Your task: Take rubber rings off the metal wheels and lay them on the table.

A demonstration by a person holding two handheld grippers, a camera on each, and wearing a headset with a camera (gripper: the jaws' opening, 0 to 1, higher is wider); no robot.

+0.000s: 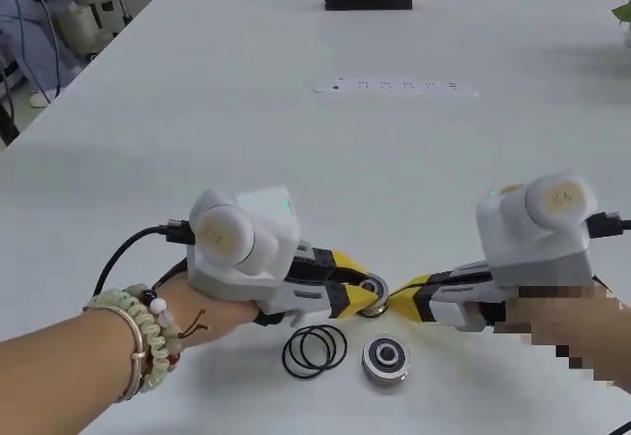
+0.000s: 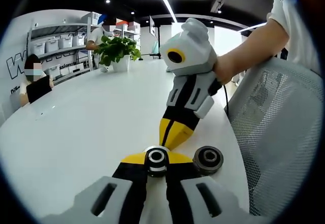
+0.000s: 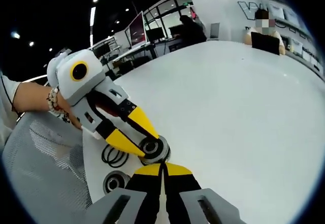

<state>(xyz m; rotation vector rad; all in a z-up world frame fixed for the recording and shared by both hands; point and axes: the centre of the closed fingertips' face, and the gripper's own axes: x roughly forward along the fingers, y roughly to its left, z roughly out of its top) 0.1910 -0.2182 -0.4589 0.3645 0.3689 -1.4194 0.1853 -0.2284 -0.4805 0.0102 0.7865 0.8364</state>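
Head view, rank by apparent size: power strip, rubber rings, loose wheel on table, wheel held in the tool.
1. power strip, largest despite being farthest.
2. rubber rings.
3. loose wheel, slightly smaller than the rings.
4. held wheel, partly hidden, so unsure against the loose wheel.

A potted plant stands near storage shelves.

Left tongs clamped on wheel, right tongs pinched shut, tips meeting.
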